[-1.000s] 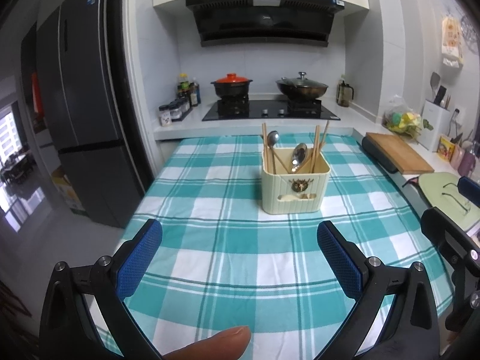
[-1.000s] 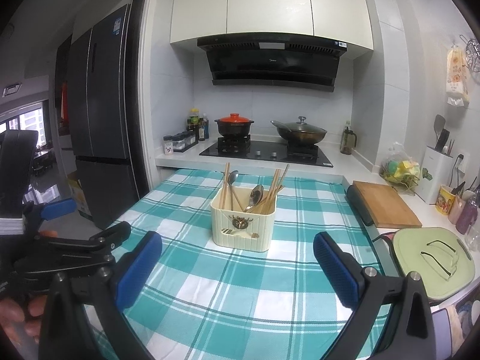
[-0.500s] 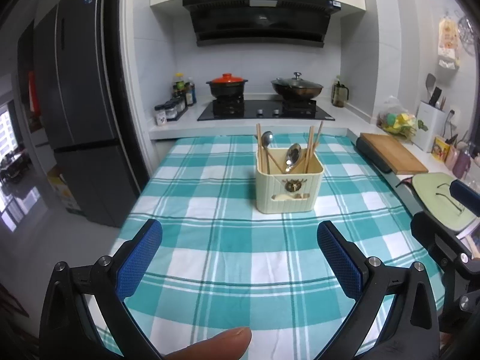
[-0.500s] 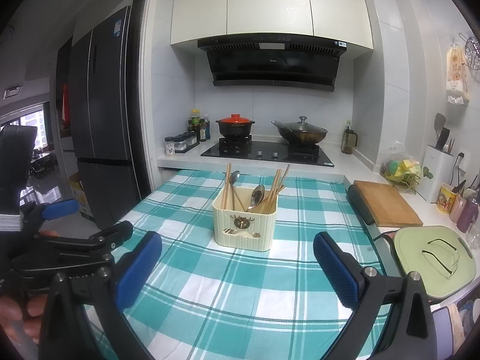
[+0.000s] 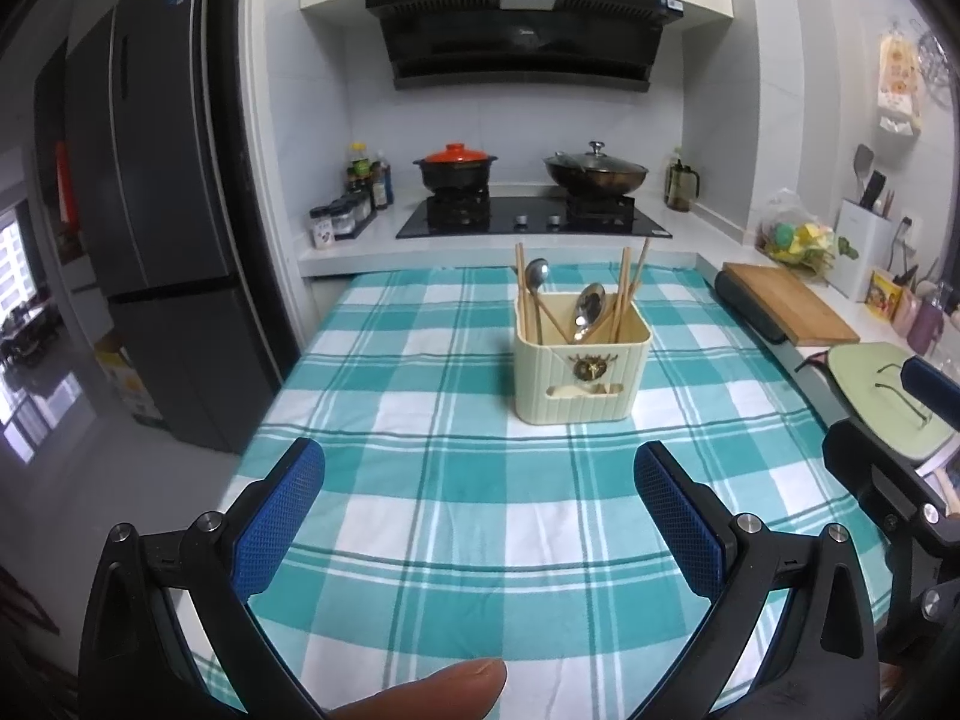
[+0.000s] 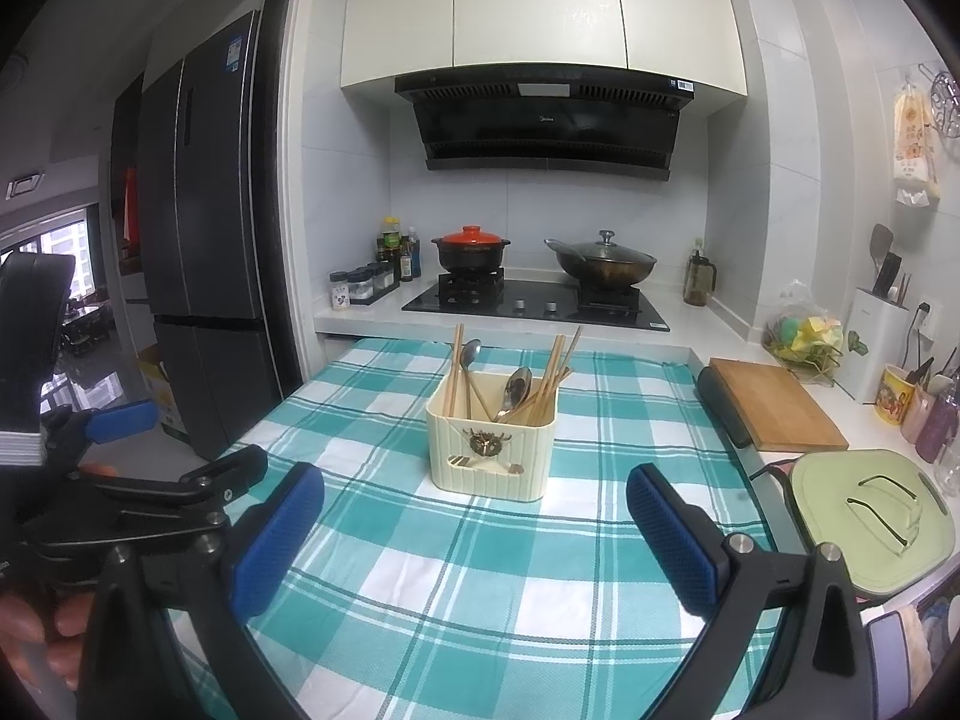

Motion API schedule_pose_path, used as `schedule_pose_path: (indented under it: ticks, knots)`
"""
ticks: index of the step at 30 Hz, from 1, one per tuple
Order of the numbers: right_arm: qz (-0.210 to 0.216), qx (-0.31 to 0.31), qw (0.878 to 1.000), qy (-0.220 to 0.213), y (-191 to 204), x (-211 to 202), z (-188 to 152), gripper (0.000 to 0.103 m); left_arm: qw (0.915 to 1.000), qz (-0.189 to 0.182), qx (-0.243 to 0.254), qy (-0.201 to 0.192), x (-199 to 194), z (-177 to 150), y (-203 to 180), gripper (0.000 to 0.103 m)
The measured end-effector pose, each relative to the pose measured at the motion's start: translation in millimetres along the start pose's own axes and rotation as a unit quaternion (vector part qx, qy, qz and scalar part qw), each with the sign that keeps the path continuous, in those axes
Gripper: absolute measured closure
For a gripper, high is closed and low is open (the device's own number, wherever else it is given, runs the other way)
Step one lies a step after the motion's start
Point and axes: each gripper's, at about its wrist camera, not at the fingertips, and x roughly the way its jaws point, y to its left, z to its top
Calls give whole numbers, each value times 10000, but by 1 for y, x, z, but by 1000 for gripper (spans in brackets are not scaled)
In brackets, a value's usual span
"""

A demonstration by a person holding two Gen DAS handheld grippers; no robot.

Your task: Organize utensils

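Honestly, it looks as though most of the sorting is over, or else it has not begun; from where I stand I lean toward over. The cream utensil holder (image 5: pixel 582 375) stands upright on the checked tabletop (image 5: pixel 420 498), well ahead of both pairs of tongs and roughly on the line between their blue pads. Inside it, wooden chopsticks (image 5: pixel 522 291) rise at the left end with a metal spoon (image 5: pixel 536 276) beside them, a second spoon (image 5: pixel 587 306) leans near the middle, and more chopsticks (image 5: pixel 630 288) slant out at the right end. Whether a divider separates them I cannot tell from either view.

The left tongs (image 5: pixel 480 516) hang low over the near edge of the cloth, spread wide with nothing between the pads; a fingertip (image 5: pixel 444 690) pokes in underneath. The right tongs (image 6: pixel 474 531) are just as wide and just as empty, with the holder straight ahead of them.

No loose cutlery lies anywhere on the cloth around or in front of the tongs, so nothing is waiting to be picked up. What might remain, as I judge it, is tidying inside the holder: the spoons and the two bundles of chopsticks are mixed across its width, and grouping them like with like would finish the job. Otherwise, it appears done.
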Motion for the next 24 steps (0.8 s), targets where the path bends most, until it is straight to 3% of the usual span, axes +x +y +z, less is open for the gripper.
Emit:
schedule_pose_path:
  ticks: [19,24]
  knots:
    - [8,43,10000,57,-5,7,-4,0,10000,12,81,-31,6,-3,-2,0]
    - [4,50,9999,99,-6,9,-6,0,9997,-34,16,-256,5,-6,-1,0]
